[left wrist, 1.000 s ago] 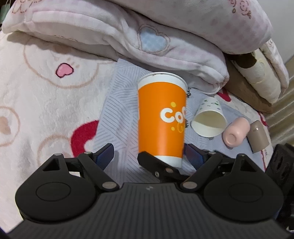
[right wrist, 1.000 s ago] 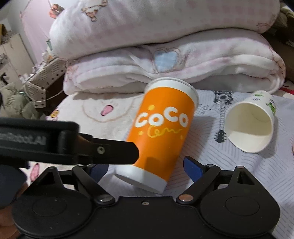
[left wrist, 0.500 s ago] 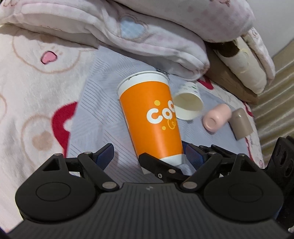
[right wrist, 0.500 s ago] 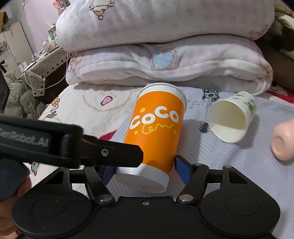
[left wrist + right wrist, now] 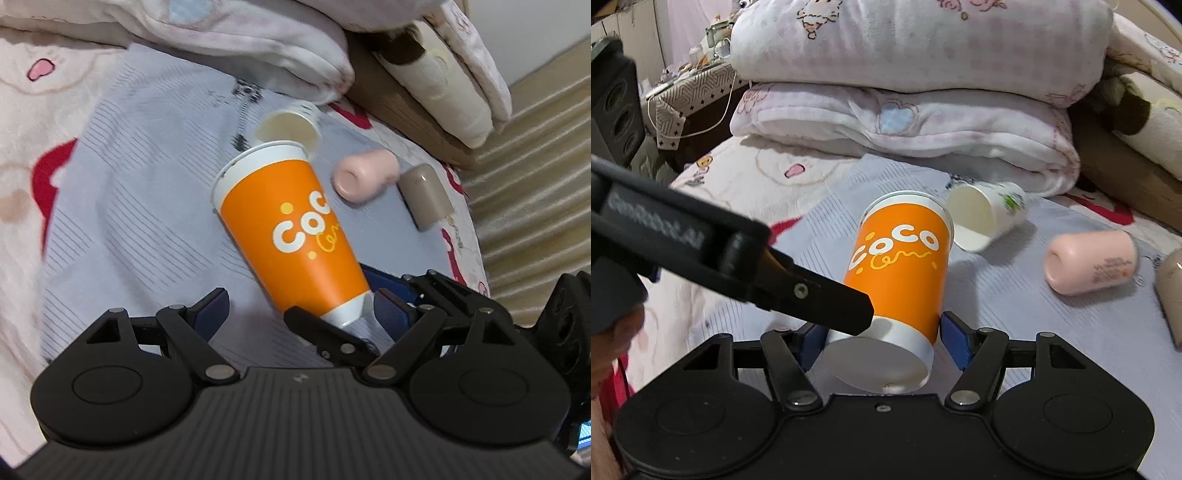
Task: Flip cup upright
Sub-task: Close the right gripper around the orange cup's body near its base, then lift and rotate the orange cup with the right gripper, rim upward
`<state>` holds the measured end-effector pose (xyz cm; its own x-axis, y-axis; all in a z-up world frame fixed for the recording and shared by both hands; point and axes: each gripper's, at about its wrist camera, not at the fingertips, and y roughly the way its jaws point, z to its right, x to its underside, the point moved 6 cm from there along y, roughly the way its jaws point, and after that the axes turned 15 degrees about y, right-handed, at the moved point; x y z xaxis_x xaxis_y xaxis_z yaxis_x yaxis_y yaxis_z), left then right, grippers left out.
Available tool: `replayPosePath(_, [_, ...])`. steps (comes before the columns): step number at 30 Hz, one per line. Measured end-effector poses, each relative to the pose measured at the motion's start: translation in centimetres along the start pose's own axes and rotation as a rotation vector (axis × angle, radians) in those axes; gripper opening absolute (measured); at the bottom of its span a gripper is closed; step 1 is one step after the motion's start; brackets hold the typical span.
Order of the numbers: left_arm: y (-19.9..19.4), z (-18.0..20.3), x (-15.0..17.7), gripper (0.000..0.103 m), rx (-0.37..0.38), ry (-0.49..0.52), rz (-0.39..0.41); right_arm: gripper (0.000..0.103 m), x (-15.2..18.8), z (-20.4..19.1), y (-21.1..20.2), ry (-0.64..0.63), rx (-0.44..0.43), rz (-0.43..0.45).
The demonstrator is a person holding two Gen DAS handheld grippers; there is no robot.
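An orange paper cup with a white "COCO" print (image 5: 901,273) is held off the grey cloth, tilted, its rim pointing away and its white base toward the camera. My right gripper (image 5: 882,334) is shut on the cup near its base, a blue pad on each side. In the left wrist view the same cup (image 5: 291,236) leans up and to the left, and my left gripper (image 5: 299,308) is open, its fingers wide apart with the cup's base between them. One left finger (image 5: 816,299) crosses the right wrist view and its tip is at the cup's lower left side.
A small white paper cup (image 5: 986,218) lies on its side just behind the orange cup. A pink cup (image 5: 1089,262) and a beige one (image 5: 424,199) lie to the right. Folded pink blankets (image 5: 905,118) are stacked at the back. The grey cloth (image 5: 129,206) covers the bed.
The orange cup has been lifted and pulled back from the blankets in the right gripper. In the left wrist view it now tilts further to the left. The right gripper has closed tighter on its base.
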<state>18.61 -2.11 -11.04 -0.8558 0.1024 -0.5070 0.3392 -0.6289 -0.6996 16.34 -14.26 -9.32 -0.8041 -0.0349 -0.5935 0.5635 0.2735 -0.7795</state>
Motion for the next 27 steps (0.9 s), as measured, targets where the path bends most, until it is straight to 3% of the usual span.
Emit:
replayPosePath(5, [1.1,2.5,1.0,0.077,-0.019,0.037,-0.024,0.071,1.9,1.4,-1.5,0.053,-0.019,-0.008])
replayPosePath(9, [1.9,3.3,2.1,0.069,-0.009,0.005,-0.051,0.07,3.8,2.4,-1.7,0.116,-0.04,-0.025])
replayPosePath(14, [3.0,4.2,3.0,0.063,0.026,-0.032,-0.044,0.07,5.5,4.2,-2.5,0.149,0.026,-0.058])
replayPosePath(21, [3.9,4.6,3.0,0.063,0.029,0.023,-0.05,0.071,5.6,5.8,-2.2,0.204,-0.028,-0.105])
replayPosePath(23, [3.8,4.4,2.8,0.068,0.044,0.03,-0.059,0.089,5.4,6.4,-2.4,0.225,-0.035,-0.093])
replayPosePath(27, [3.9,3.5,2.1,0.077,0.057,-0.003,-0.062,0.094,4.5,7.6,-2.4,0.265,-0.062,-0.057])
